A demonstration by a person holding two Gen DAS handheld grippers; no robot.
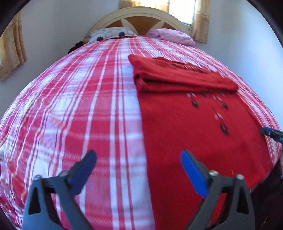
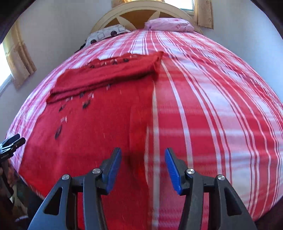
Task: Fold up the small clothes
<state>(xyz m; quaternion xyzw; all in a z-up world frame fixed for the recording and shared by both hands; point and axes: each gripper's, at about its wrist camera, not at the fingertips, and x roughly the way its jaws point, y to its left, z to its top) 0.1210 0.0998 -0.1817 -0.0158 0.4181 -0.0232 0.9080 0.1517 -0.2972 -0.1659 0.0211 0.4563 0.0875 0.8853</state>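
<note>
Garment (image 1: 194, 134), one, red, partly folded on bed (image 1: 88, 106); two pillows (image 2: 168, 25), seemingly; left gripper (image 1: 138, 159) and right gripper (image 2: 143, 155) released.

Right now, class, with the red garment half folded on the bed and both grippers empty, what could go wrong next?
1. The left gripper straddles the red garment edge; it might pinch the checked bedsheet too.
2. The far fold lies loose; tugging could undo it.

a bed in a red-and-white plaid sheet (image 1: 88, 106); arched headboard (image 1: 139, 13) at 12 o'clock, sunlit curtained window (image 1: 182, 12) at 1 o'clock.
</note>
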